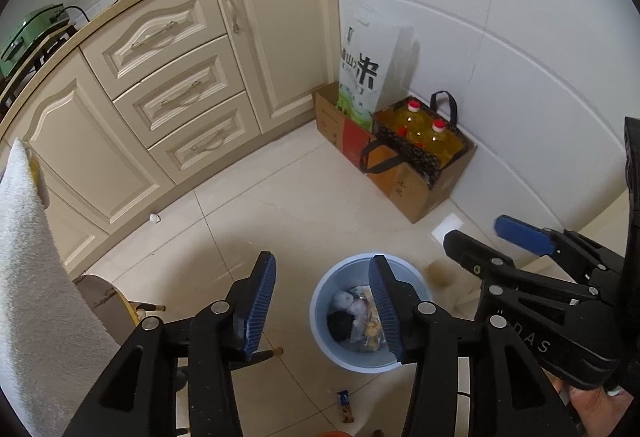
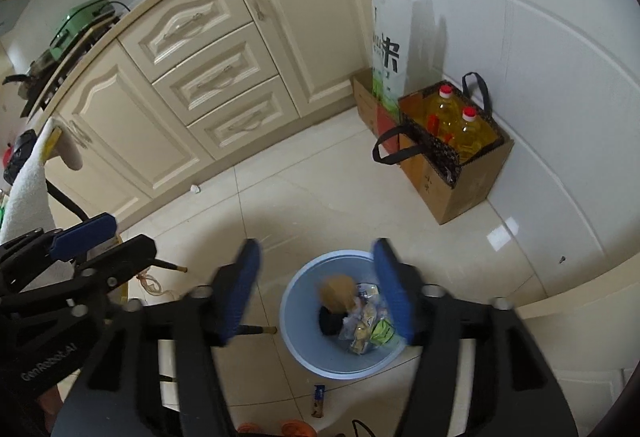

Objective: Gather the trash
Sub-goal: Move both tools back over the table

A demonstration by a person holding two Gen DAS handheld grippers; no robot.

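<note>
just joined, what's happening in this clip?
A person holds two grippers over a blue trash bin on the kitchen floor. The left gripper and right gripper both stand open with nothing between the pads. A brown wad, blurred, sits at the top of the bin's wrappers. Still on the floor: a crumpled white scrap by the cabinets and a snack wrapper beside the bin.

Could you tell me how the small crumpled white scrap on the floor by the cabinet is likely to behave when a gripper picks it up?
The white scrap looks like wadded paper, so it is probably very light and would crush softly between the pads. Small and lying on glossy floor tiles, it may skid away if nudged.
</note>
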